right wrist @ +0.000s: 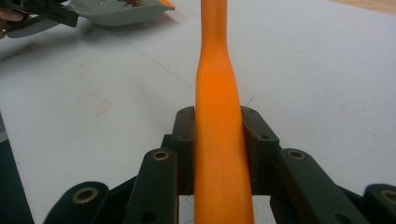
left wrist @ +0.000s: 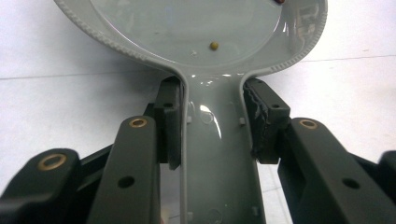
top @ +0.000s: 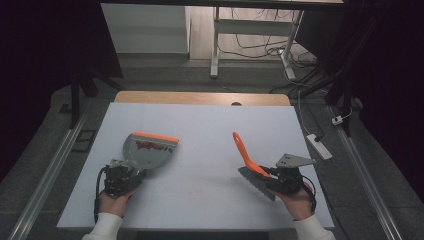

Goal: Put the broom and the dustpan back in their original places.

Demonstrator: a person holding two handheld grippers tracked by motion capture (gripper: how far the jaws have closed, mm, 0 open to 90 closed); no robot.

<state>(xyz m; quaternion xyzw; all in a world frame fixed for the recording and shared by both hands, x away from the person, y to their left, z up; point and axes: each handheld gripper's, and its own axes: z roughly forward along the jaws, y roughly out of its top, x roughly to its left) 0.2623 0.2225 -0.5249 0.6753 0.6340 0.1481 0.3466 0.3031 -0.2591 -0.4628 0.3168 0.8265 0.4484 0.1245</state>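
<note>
The left hand-held gripper (left wrist: 212, 140) is clamped on the grey dustpan (top: 149, 149) handle, pan ahead of its jaws. The right hand-held gripper (right wrist: 219, 140) pinches the orange brush (top: 248, 159) handle, bristles on the desk (top: 200, 200).

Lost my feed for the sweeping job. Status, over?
Left gripper shut on dustpan handle; red crumbs in the pan. Right gripper shut on brush handle, bristles on the table. Nothing between them.
</note>
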